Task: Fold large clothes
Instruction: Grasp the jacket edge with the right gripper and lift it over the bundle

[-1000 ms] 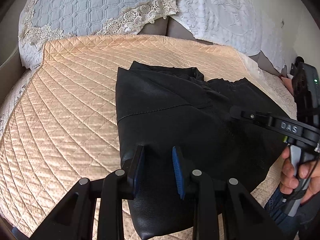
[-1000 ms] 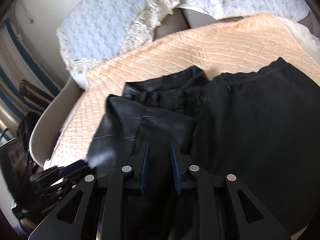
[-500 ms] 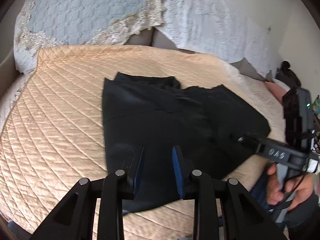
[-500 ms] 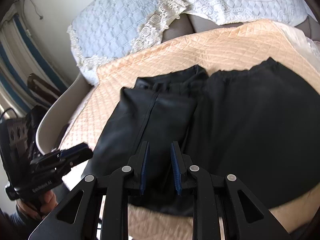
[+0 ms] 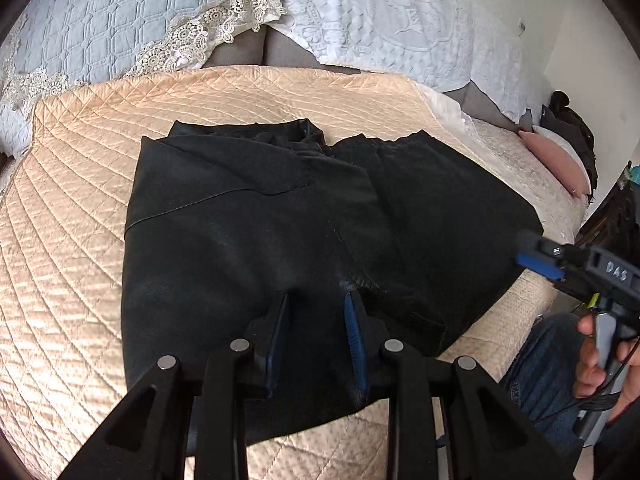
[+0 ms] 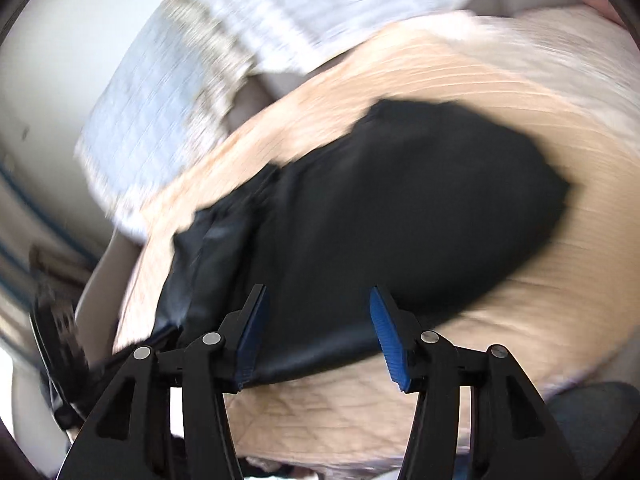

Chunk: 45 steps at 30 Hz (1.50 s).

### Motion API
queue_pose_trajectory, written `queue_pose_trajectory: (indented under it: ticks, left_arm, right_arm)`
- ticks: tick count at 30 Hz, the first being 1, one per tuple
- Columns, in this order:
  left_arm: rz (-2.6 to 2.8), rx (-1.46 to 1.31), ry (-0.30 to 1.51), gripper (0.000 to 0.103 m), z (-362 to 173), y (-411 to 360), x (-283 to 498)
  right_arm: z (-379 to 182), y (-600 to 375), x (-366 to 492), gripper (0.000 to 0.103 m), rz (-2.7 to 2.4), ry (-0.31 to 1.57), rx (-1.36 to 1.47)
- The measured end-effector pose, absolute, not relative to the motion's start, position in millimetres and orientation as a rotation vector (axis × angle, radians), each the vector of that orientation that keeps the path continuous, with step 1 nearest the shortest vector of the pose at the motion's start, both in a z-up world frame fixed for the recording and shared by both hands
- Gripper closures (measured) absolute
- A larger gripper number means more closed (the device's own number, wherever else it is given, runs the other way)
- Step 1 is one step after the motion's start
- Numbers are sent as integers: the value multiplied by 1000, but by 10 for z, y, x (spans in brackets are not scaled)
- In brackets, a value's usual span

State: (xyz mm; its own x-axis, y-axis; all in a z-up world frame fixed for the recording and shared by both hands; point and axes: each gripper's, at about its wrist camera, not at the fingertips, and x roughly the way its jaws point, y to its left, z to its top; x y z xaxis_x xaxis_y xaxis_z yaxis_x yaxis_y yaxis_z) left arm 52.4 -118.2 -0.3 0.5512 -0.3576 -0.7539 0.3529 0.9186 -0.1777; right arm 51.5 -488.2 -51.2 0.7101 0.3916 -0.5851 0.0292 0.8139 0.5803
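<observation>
Facing you at 12 o'clock, the black garment (image 5: 320,232) runs 9-to-3; left gripper (image 5: 316,316) and right gripper (image 6: 316,320) released, right nearer the loose end.

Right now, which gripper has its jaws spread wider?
The right gripper: its blue pads stand far apart above the black garment. The left gripper shows only a narrow gap.

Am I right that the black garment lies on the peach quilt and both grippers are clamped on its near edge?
Not quite. The black garment does lie on the peach quilt, but in the wrist views the left gripper and right gripper are open, holding nothing.
</observation>
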Motion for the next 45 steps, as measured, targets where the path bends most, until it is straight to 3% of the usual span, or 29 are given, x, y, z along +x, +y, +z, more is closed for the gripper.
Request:
queue_pose_trajectory:
  ticks: [10, 20, 21, 22, 23, 27, 33, 40, 45]
  left_arm:
    - [-396, 14, 888, 74, -46, -1264, 588]
    - [-392, 8, 888, 74, -62, -1279, 601]
    - [-391, 7, 888, 74, -64, -1278, 601]
    - [-390, 7, 887, 74, -65, -1279, 603]
    - [-391, 7, 887, 74, -66, -1277, 603]
    - [-391, -5, 889, 74, -77, -1278, 622]
    - [-398, -21, 896, 74, -62, -1275, 716]
    - [-377, -110, 866, 74, 215, -906, 721]
    - [-266, -181, 811, 74, 332, -298, 604]
  right_arm:
    - [-865, -5692, 590, 46, 26, 733, 920]
    - [-887, -5661, 771, 43, -34, 698, 934]
    - [-887, -5637, 796, 46, -44, 700, 931]
    - [-884, -5637, 795, 64, -75, 711, 913]
    - [-890, -5648, 792, 70, -94, 721, 901]
    - [-760, -5651, 756, 83, -75, 714, 882]
    - [-125, -5331, 625, 86, 46, 613, 736]
    - [603, -4239, 565, 86, 328, 549, 479]
    - [505, -3214, 596, 87, 529, 617, 315]
